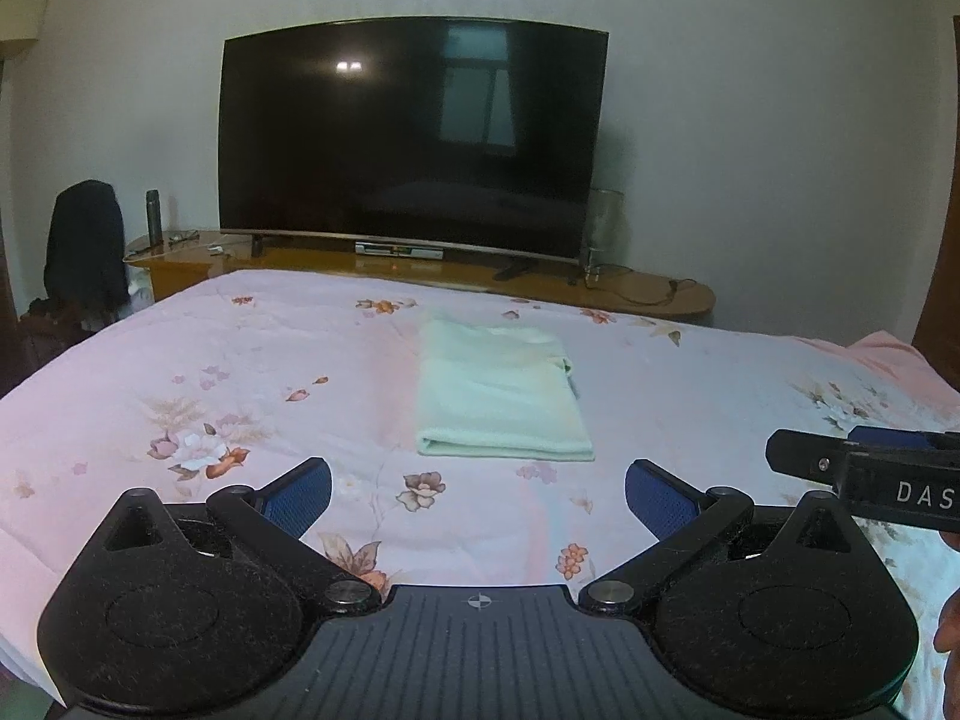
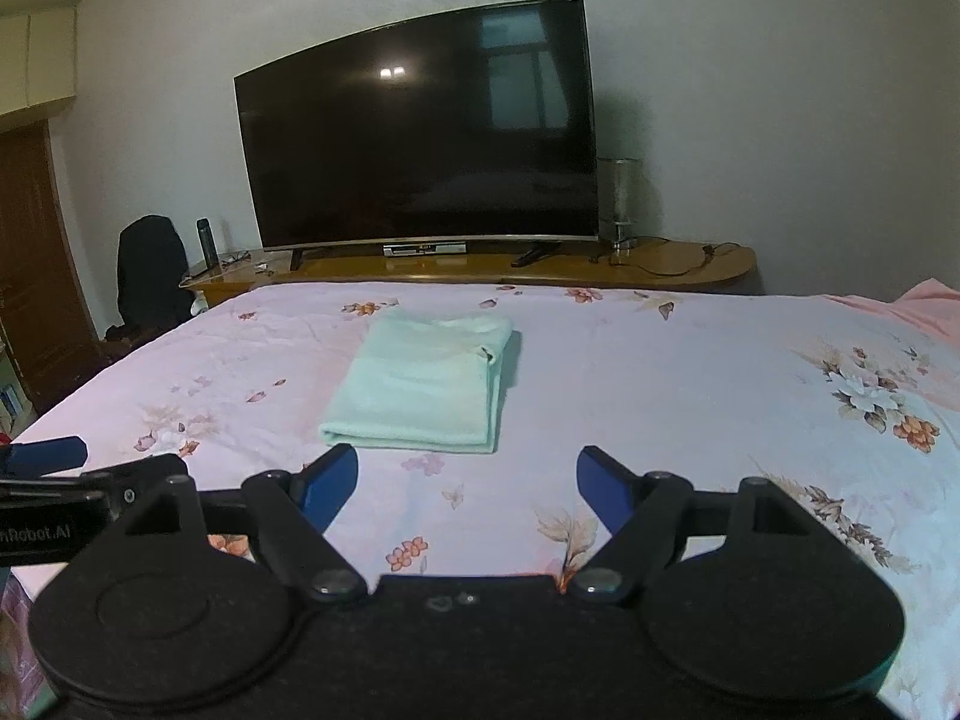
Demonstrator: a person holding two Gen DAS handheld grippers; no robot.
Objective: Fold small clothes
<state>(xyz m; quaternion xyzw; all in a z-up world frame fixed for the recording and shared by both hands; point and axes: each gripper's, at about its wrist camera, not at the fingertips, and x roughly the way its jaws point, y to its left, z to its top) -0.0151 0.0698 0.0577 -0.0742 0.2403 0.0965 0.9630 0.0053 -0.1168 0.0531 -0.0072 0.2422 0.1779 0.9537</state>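
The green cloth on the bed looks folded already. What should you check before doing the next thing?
1. Green cloth lies folded flat on the bed: ok.
2. Edges line up: not ok, a corner pokes out on its right side.
3. Left gripper jaws wide, nothing between them: ok.
4. Right gripper jaws wide, nothing between them: ok.
5. Both grippers apart from the cloth, on its near side: ok.
6. More clothes waiting to be folded: cannot tell, none in view.
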